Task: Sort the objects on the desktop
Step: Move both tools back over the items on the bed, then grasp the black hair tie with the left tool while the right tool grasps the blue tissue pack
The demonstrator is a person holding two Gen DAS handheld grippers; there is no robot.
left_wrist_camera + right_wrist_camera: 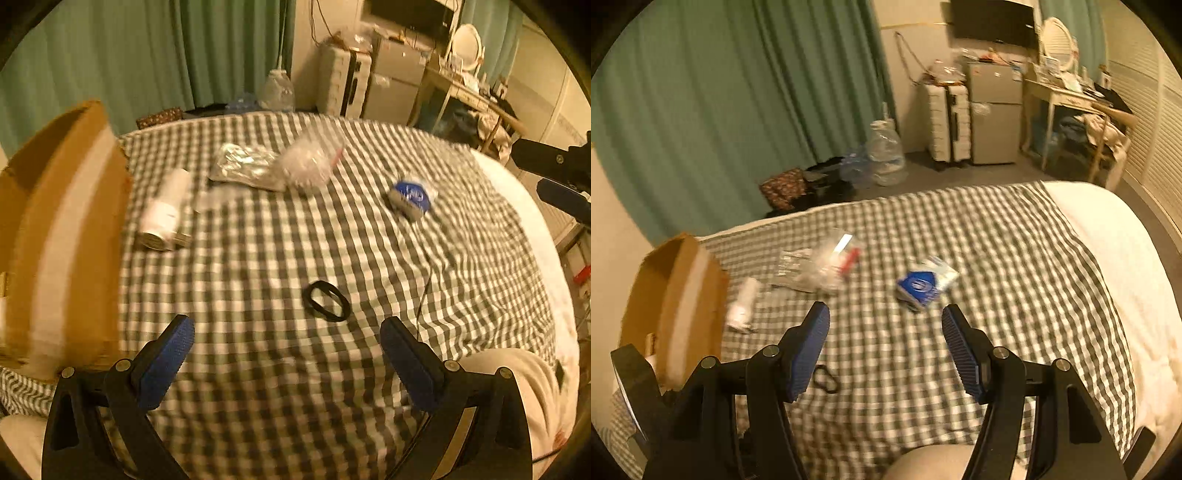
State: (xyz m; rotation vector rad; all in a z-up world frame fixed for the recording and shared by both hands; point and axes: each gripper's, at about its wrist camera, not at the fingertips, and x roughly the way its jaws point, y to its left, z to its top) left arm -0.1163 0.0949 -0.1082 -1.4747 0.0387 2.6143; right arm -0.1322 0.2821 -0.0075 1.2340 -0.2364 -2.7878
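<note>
On the checkered cloth [258, 258] lie a black hair tie [326, 300], a blue-and-white packet [410, 198], a white tube [164, 212], a silver foil bag [243, 164] and a clear plastic bag [308, 162]. My left gripper [286, 334] is open and empty, just short of the hair tie. My right gripper [884, 321] is open and empty above the cloth, with the blue packet [923, 282] just beyond its fingertips. The hair tie [825, 378] shows by its left finger. The tube [742, 304] and the clear bag [827, 264] lie to the left.
An open cardboard box [62, 236] stands at the left edge of the cloth; it also shows in the right wrist view [676, 306]. A thin black cable [424, 295] runs from the packet toward me. Beyond are green curtains, a suitcase, a fridge and a desk.
</note>
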